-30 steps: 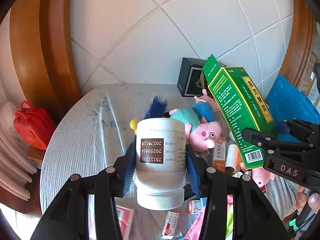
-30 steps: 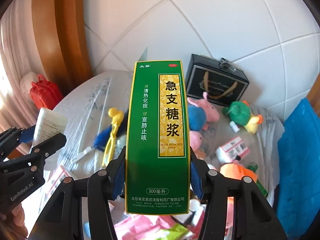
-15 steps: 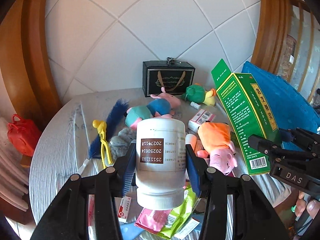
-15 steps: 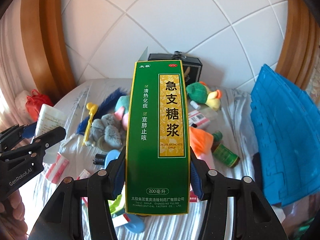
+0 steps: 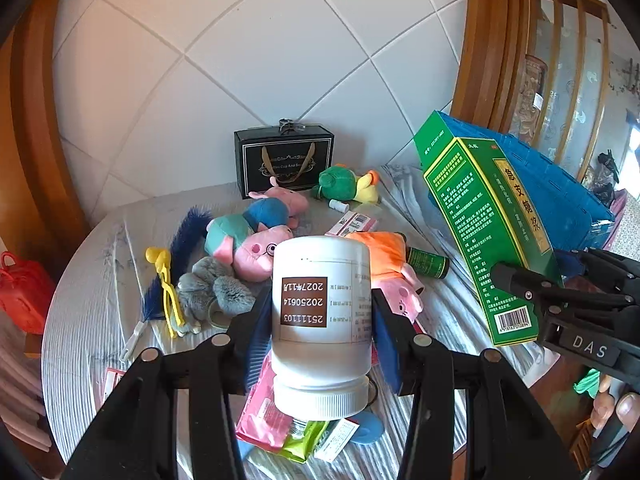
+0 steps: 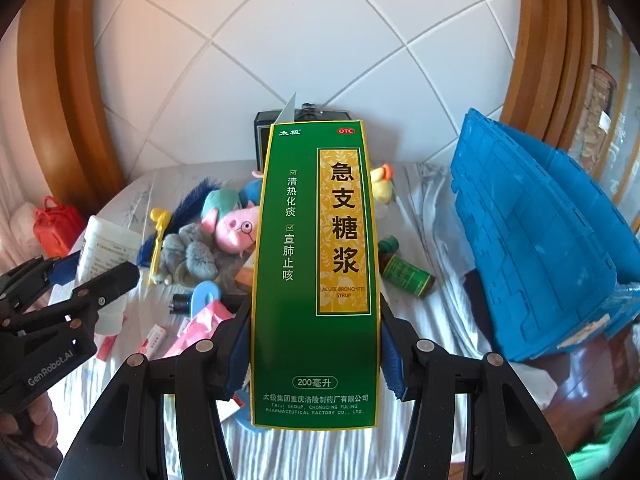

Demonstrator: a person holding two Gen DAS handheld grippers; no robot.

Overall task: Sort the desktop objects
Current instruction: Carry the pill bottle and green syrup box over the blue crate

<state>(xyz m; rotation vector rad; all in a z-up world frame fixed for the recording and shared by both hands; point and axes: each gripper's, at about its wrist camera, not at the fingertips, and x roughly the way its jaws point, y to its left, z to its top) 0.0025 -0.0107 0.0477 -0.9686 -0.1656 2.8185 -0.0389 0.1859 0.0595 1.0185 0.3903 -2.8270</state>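
My left gripper (image 5: 320, 332) is shut on a white pill bottle (image 5: 322, 304), held upside down with its cap toward the camera, above the cluttered table. My right gripper (image 6: 316, 344) is shut on a tall green syrup box (image 6: 316, 264), held upright over the table. In the left wrist view the green syrup box (image 5: 484, 224) and the right gripper (image 5: 560, 300) hang at the right. In the right wrist view the white pill bottle (image 6: 106, 248) and the left gripper (image 6: 60, 292) show at the left.
On the striped tablecloth (image 5: 92, 272) lie pig plush toys (image 5: 256, 236), a grey plush (image 5: 212, 288), a yellow clip (image 5: 166, 284), a blue feather, a green bottle (image 6: 404, 272), and packets. A black gift box (image 5: 284, 160) stands at the back, a blue crate (image 6: 548, 240) at the right.
Both grippers have swung rightward across the table with their loads and risen a little. The blue crate and the toys have come into view; the red bag has slid toward the left edge.
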